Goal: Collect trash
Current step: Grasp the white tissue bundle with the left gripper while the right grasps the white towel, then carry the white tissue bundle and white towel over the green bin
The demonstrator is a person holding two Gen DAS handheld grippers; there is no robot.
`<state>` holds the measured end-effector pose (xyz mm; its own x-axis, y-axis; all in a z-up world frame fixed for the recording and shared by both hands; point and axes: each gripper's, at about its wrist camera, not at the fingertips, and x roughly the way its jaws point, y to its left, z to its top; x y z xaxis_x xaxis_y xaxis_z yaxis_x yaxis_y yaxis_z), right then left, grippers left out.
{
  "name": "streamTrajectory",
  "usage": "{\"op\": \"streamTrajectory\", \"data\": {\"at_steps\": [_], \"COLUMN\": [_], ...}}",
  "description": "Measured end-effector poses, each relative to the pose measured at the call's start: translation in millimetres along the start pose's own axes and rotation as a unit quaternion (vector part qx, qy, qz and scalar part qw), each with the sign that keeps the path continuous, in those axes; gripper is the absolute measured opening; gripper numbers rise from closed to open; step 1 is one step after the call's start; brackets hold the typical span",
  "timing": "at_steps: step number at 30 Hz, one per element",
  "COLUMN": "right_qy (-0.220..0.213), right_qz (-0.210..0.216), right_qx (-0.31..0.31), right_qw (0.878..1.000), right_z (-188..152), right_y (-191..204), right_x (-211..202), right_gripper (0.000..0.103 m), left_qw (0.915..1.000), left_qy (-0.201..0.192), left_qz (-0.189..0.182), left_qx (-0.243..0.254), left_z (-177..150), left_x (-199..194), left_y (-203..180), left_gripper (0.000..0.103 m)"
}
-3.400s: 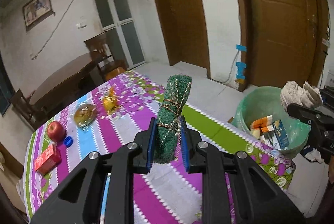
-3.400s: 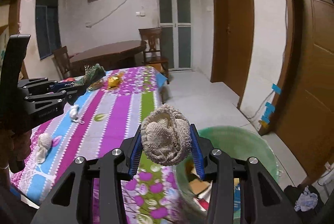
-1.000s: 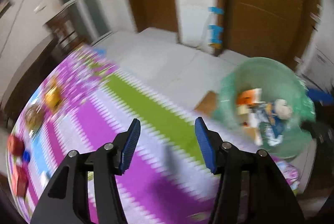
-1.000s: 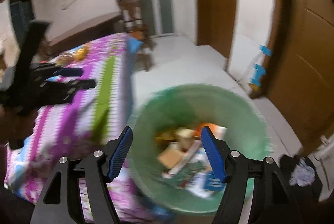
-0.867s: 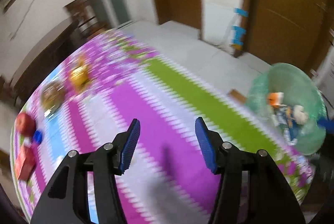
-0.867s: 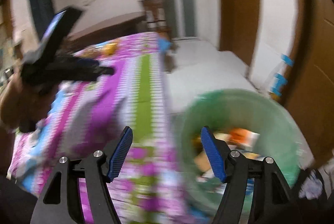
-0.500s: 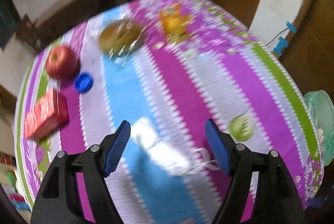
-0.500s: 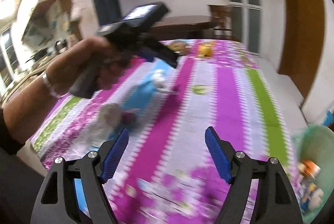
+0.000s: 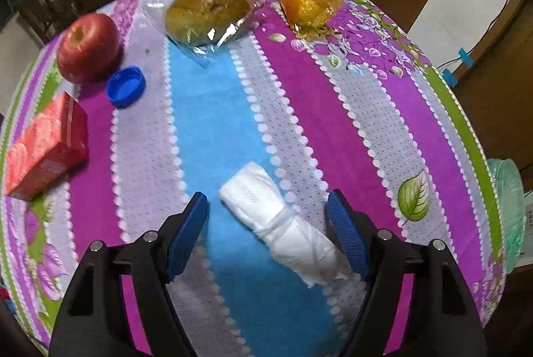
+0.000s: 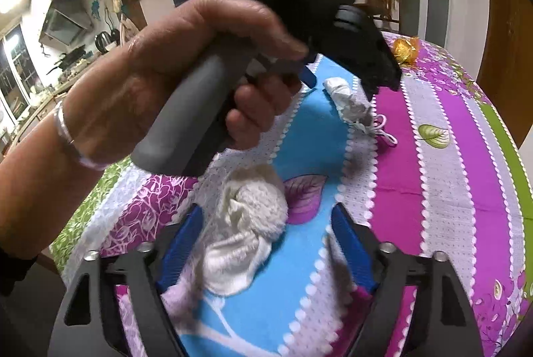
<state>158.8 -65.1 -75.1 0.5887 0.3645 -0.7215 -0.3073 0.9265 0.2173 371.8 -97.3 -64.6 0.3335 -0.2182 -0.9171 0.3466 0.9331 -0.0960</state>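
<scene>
The left gripper (image 9: pixel 267 232) has its jaws spread wide over the striped cloth of the surface (image 9: pixel 359 130), and a white tied bundle (image 9: pixel 283 222) lies between them on the blue stripe, slanting from upper left to lower right, its lower end close to the right blue pad. The right gripper (image 10: pixel 266 243) also has its jaws spread, and a crumpled white cloth (image 10: pixel 245 227) lies between them on the surface, nearer the left pad. Beyond the left gripper sit a blue bottle cap (image 9: pixel 126 86) beside a red apple (image 9: pixel 88 47), a red box (image 9: pixel 45 146) at the left edge, a wrapped bun (image 9: pixel 208 14) and an orange wrapper (image 9: pixel 308 5) at the far side. A green bin (image 9: pixel 508 213) shows past the right edge of the surface. In the right wrist view the person's left hand (image 10: pixel 186 70) grips the other tool's grey handle above the white tied bundle.
</scene>
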Motion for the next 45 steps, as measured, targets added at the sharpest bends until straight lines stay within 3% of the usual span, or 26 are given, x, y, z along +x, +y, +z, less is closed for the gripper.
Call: {"op": "streamTrajectory", "data": {"at_steps": [6,13,15,19,20,27,33,40,45], "right_qy": [0.018,0.025,0.026,0.018,0.015,0.002,-0.010,-0.039,-0.068], "right_qz": [-0.007,0.005,0.018,0.030,0.031,0.036,0.030,-0.009,-0.049], "right_qx": [0.012,0.031,0.031,0.037,0.037,0.052,0.075,0.107,0.126], "right_qw": [1.000,0.999,0.999,0.999,0.999,0.998,0.997,0.993,0.989], "right_z": [5,11,10,7,6,-4,-18,-28,-28], "right_y": [5,-5,-5,-9,-11,-31,-48,-77,-108], "right_x": [23,28,28,24,22,3,-22,-59,-95], "right_gripper": [0.054,0.051,0.037,0.033,0.033,0.033,0.033,0.033,0.033], "left_qw": [0.9996,0.9986,0.9988,0.9993,0.9993,0.9982,0.9962,0.9894,0.9800], "left_qy": [-0.005,0.001,0.001,-0.008,-0.010,-0.052,-0.079,-0.124,-0.161], "left_qz": [0.002,0.025,0.029,0.010,-0.001,-0.004,0.036,0.072,0.095], "left_qx": [-0.028,-0.047,-0.040,-0.037,-0.037,-0.031,-0.011,0.024,0.068], "left_z": [-2,-7,-7,-7,-7,-10,-22,-40,-45], "left_x": [-2,-6,-3,-4,-5,-31,-42,-59,-74], "left_y": [5,4,3,3,4,8,-2,-27,-63], "left_gripper": [0.048,0.054,0.053,0.035,0.025,0.025,0.025,0.025,0.025]}}
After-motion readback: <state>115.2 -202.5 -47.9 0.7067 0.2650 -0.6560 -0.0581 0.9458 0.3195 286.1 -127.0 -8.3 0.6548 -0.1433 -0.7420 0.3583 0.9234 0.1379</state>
